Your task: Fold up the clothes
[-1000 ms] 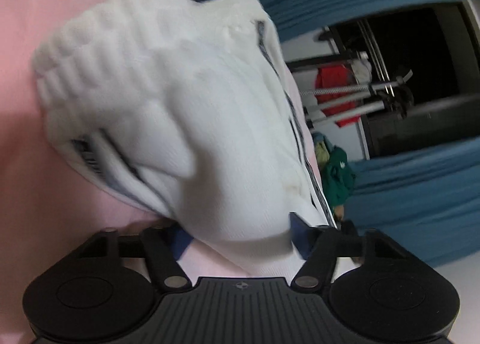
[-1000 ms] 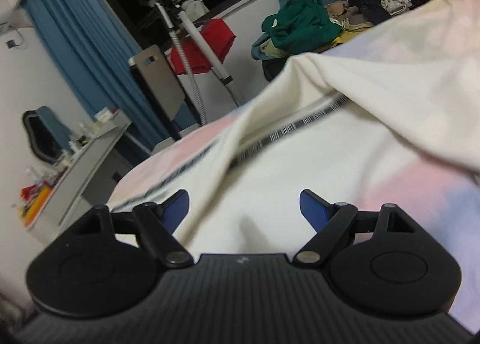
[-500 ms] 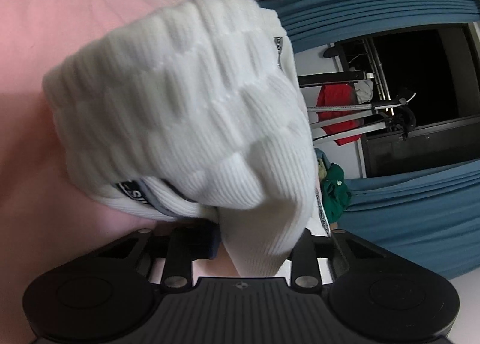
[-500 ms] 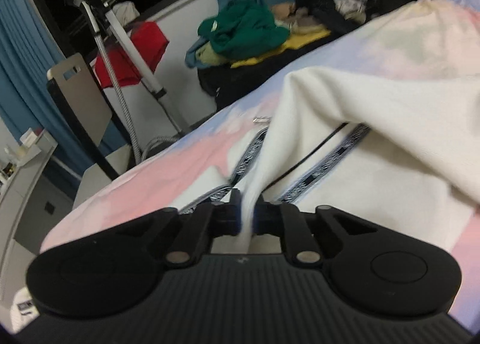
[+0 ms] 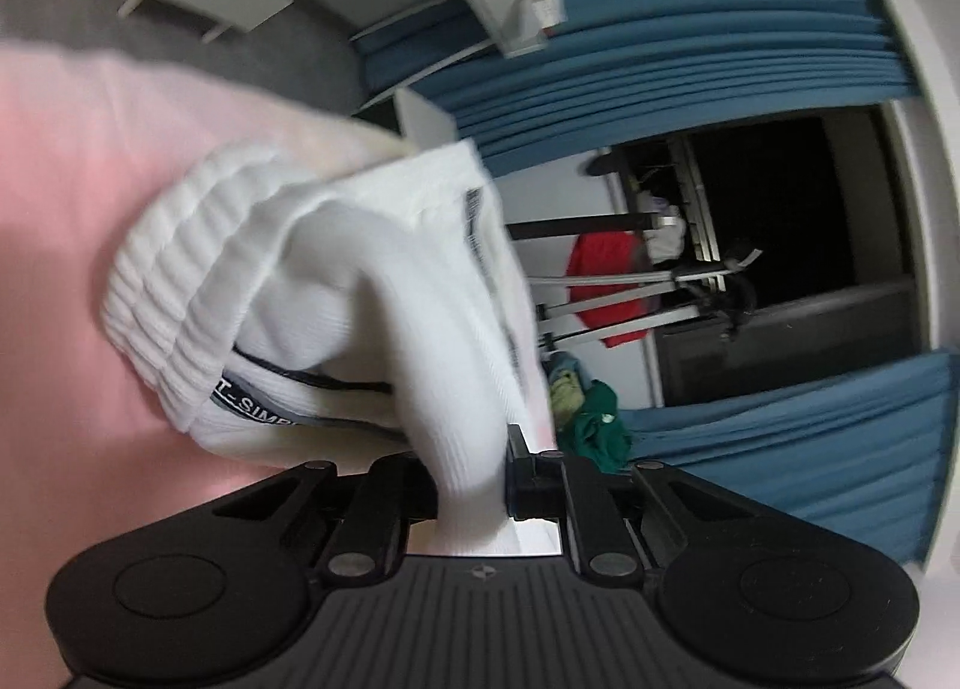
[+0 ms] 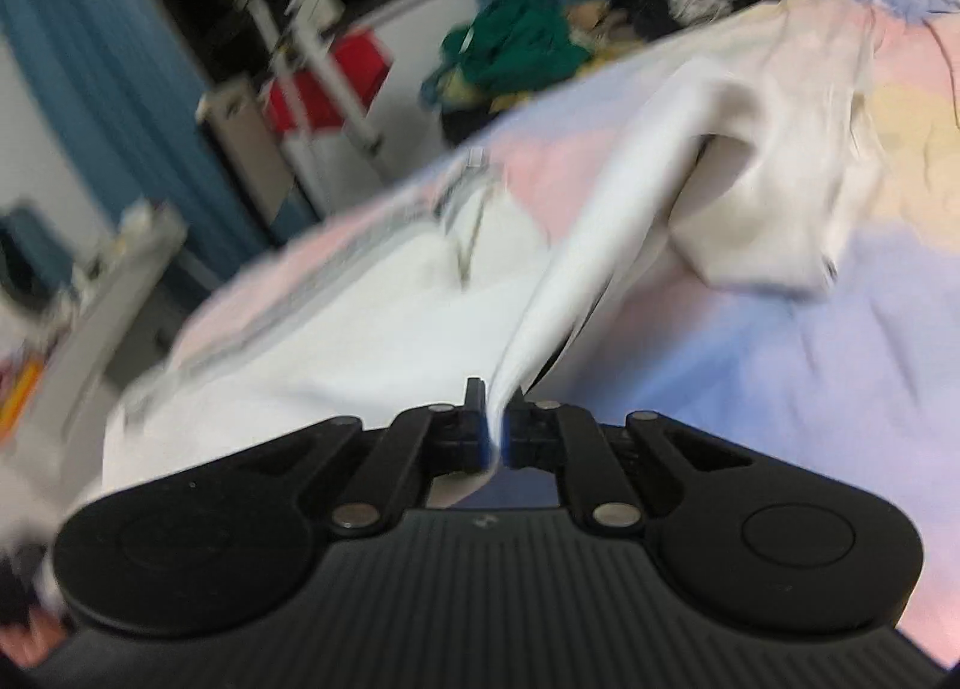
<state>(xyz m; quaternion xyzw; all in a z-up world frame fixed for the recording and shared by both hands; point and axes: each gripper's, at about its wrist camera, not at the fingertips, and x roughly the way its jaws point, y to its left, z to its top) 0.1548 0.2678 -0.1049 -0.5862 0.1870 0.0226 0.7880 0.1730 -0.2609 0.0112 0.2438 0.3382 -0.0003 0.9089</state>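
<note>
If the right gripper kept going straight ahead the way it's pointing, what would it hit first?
Likely the white garment it already pinches: the right gripper points along that raised fold, with the pastel bedspread beyond.

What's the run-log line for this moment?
stage: lifting garment | left gripper: shut on white garment near ribbed cuff | right gripper: shut on white garment fold | surface: pastel bedspread

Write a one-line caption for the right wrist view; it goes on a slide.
Right claw shut on a fold of the white garment, lifted off the pastel bedspread.
</note>
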